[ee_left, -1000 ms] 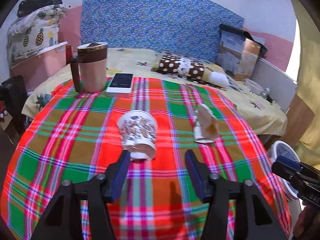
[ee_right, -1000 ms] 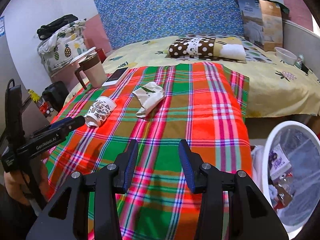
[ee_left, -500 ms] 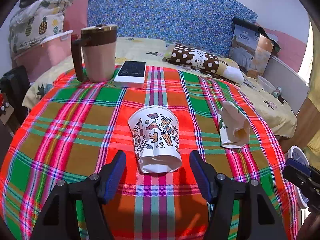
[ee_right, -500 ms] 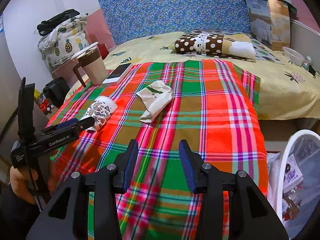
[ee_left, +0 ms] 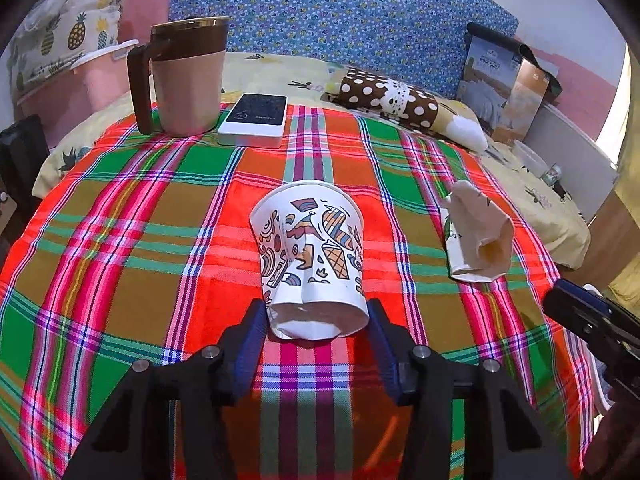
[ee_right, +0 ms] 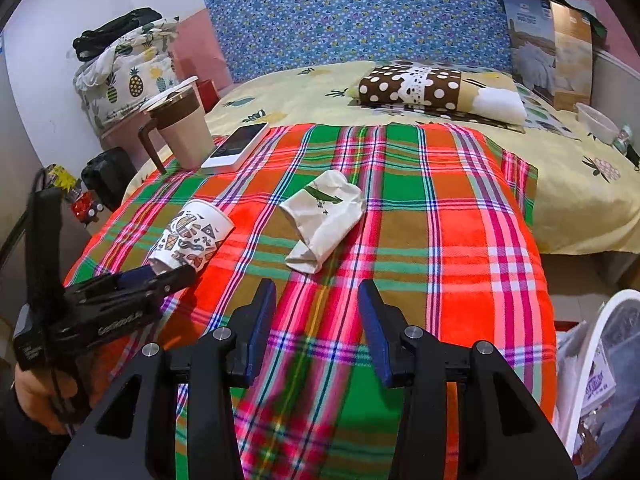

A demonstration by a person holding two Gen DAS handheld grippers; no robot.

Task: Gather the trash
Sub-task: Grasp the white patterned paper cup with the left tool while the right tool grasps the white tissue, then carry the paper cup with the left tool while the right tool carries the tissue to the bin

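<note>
Only the right view shows the bin (ee_right: 600,360); left hand-held gripper (ee_left: 316,332) closing around the cup (ee_left: 312,256).

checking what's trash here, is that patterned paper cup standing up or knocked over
Knocked over. The patterned paper cup lies on its side on the plaid cloth, crumpled, its dented end between the closing left tongs; nothing spilled shows.

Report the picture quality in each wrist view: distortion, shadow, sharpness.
Left wrist view: strong fisheye bend, dark corners; cup sharp, between the closing left tool; soft shadow on cloth below it. Right wrist view: same bend; right tool casts a shadow; bin cropped at the edge.
</note>
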